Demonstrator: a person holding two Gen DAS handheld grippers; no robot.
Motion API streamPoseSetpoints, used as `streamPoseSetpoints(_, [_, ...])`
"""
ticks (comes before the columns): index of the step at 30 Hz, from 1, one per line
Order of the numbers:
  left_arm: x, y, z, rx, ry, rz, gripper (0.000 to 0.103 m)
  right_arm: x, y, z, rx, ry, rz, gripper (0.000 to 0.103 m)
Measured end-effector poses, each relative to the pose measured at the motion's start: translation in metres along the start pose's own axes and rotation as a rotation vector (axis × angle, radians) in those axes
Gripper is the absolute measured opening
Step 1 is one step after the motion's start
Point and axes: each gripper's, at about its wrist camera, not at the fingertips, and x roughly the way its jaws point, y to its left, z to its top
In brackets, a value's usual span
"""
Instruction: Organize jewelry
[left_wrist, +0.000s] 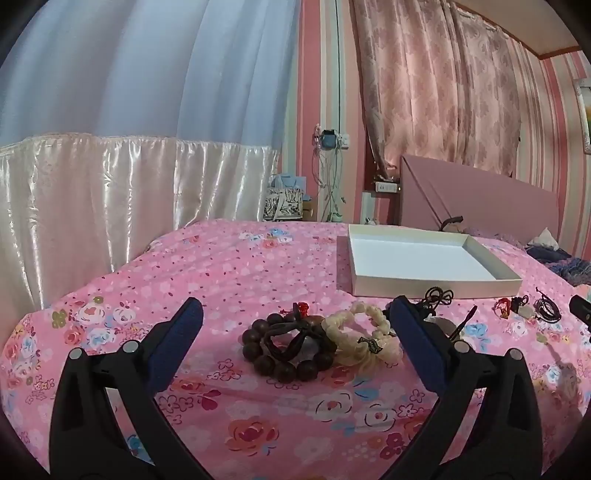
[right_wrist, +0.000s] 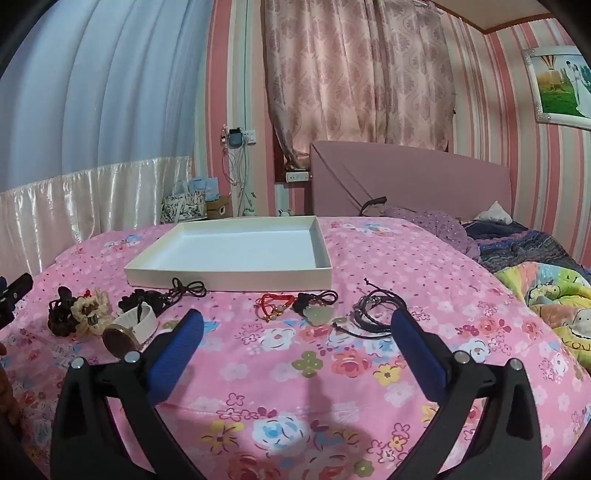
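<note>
Bracelets (left_wrist: 288, 345), two beaded, lie beside one white tray (left_wrist: 436, 286).

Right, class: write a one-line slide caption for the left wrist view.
Open left gripper faces dark bead bracelet and cream bracelet on floral bedspread, empty white tray beyond.

Dim pinkish indoor light; soft shadows; heavy fisheye bending, dark corners; slight softness.

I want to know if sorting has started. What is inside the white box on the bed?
Nothing shows inside the white box: its floor is bare in both views. Only the strip just behind its near wall is hidden. The jewelry, such as the dark bead bracelet, lies outside on the bedsheet.
</note>
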Motion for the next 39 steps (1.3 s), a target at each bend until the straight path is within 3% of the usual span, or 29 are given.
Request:
streamPoseSetpoints(19, [0.004,-0.006,0.005,0.021,0.007,0.003,0.1,0.004,0.017,-0.002,-0.077,-0.028,-0.029,0.101])
streamPoseSetpoints(39, [0.003,-0.005,0.005,0.017,0.004,0.0,0.1,0.006,0.014,-0.001,-0.058,-0.03,-0.024,0.101])
